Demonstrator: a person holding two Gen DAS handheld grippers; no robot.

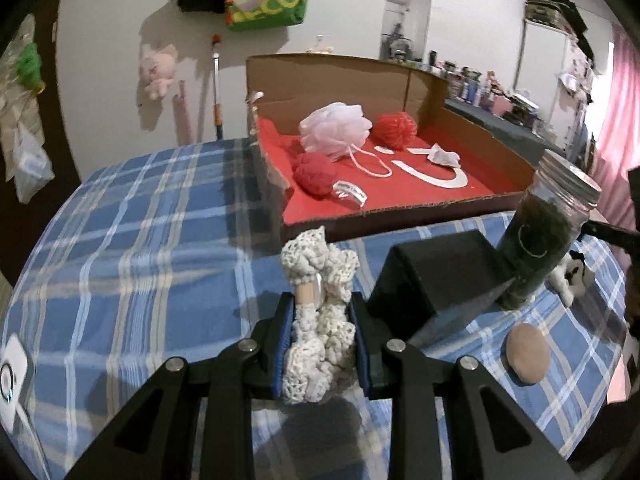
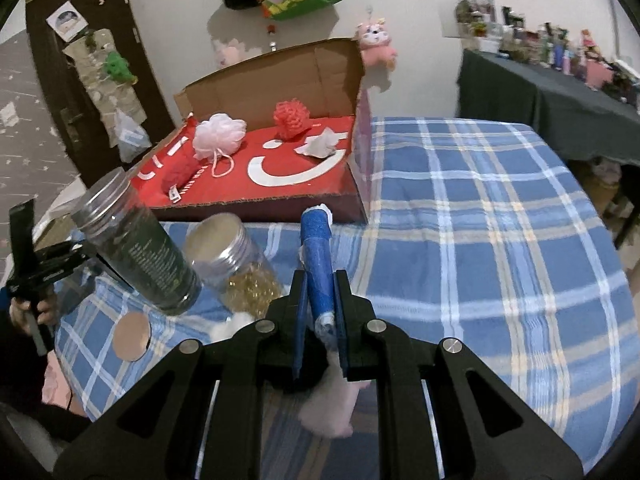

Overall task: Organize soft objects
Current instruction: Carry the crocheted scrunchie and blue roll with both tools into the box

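Both grippers are matte black plastic with angular, triangular cut-out arms, round silver screw heads at the pivots and blue pads lining the inner faces of the fingers [image 1: 283, 332]. The left gripper [image 1: 320, 344] and right gripper [image 2: 320, 320] look alike. The person's hand [image 2: 30, 312] grips a black handle.

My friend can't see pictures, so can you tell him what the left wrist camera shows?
The left gripper, its fingers shut, holds a white crocheted bundle above a blue plaid cloth. Behind it an open cardboard box with a red floor holds a pale pink mesh bath puff and two red yarn pom-poms. A dark-filled glass jar stands at right.
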